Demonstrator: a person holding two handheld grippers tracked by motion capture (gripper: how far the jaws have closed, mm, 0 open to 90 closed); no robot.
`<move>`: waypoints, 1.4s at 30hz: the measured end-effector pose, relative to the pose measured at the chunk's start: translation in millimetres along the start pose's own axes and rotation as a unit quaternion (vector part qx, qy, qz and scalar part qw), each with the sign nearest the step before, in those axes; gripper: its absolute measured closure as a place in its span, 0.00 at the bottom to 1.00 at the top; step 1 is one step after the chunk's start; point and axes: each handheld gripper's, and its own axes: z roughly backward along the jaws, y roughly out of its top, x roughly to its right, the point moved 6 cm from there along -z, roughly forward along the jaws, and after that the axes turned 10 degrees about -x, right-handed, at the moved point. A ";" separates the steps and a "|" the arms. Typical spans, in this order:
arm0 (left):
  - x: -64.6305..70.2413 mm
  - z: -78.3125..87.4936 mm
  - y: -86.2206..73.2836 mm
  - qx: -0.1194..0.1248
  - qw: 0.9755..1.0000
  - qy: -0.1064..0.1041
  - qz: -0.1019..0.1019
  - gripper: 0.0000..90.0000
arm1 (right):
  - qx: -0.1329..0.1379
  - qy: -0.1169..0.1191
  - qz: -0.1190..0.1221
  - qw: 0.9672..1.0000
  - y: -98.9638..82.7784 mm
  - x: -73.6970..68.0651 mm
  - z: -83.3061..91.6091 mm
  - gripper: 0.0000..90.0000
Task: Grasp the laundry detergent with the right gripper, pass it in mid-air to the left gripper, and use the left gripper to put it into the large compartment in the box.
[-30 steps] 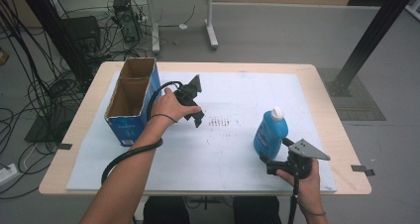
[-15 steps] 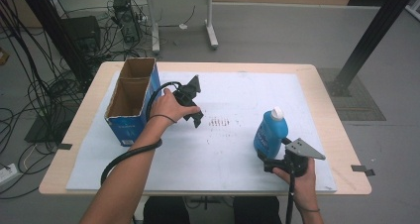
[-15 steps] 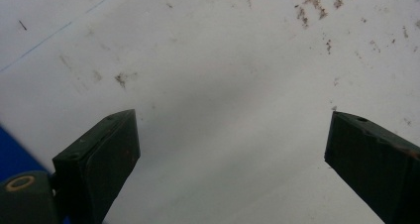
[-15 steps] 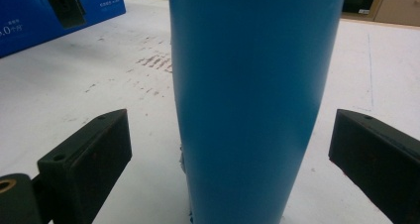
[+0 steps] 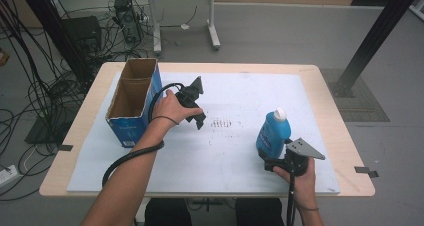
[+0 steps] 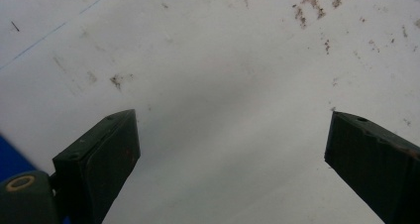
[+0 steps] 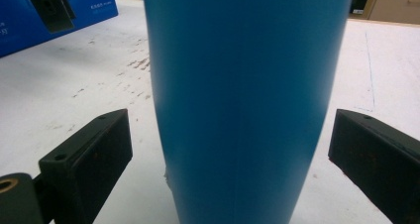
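A blue bottle [image 5: 273, 131] with a white cap stands upright on the white sheet at the right. My right gripper [image 5: 269, 162] sits low just in front of it, open. In the right gripper view the blue bottle [image 7: 245, 100] rises between the two spread jaws, which are apart from its sides. My left gripper [image 5: 200, 120] hovers over the middle of the sheet, beside the blue cardboard box [image 5: 131, 102], and points down. In the left gripper view its jaws stand wide open over bare white sheet [image 6: 223, 85].
The open-topped blue box has two compartments and stands at the table's left. Dark scuff marks [image 5: 223, 122] dot the sheet's centre. The wooden table edge [image 5: 350, 136] runs close on the right. Cables and another table's legs lie on the floor beyond.
My right gripper has edged forward toward the bottle's base. The left hand and its gripper have stayed where they were.
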 end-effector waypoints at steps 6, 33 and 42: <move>-0.7 1.2 0.0 0.002 1.000 -0.003 0.000 0.08 | 0.002 0.002 -0.002 1.000 0.1 -0.4 -4.3 0.04; -3.7 -0.1 -2.2 0.001 1.000 -0.001 0.003 0.09 | 0.023 -0.007 0.002 1.000 -0.4 -5.4 -10.6 0.22; -3.6 0.0 -1.9 0.001 1.000 -0.002 0.003 0.09 | 0.023 -0.009 0.007 1.000 -0.2 -6.5 -10.4 0.31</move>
